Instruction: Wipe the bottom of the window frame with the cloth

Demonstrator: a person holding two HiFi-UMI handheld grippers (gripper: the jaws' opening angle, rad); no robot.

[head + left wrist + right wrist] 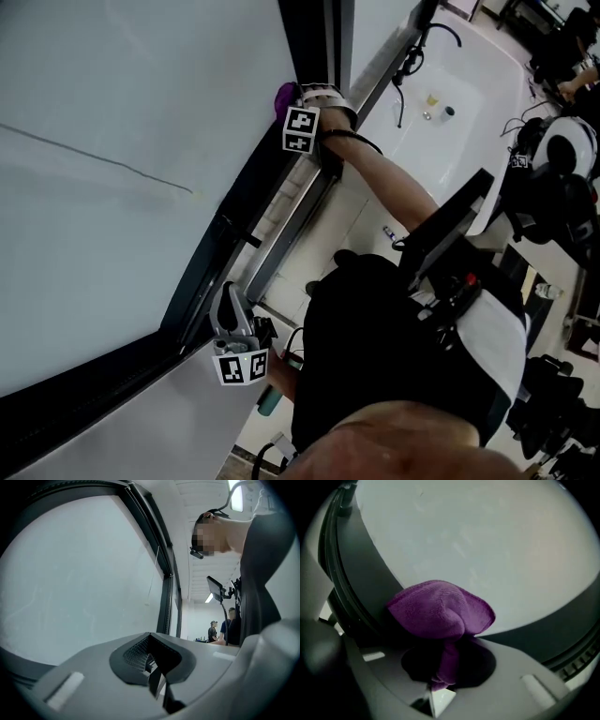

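Right hand-held gripper [439, 679] pinching cloth [440, 609], frame edge [370, 585]

an office-like workroom or lab. a long white table [473, 112] stands by a big dark-framed window [112, 112]. strip lights [209, 598] run above people [213, 631] standing far off.

Two grippers: left gripper [228, 302], right gripper [302, 94]; one purple cloth [439, 609]; one window frame [208, 258]; two distant people [213, 630], side by side.
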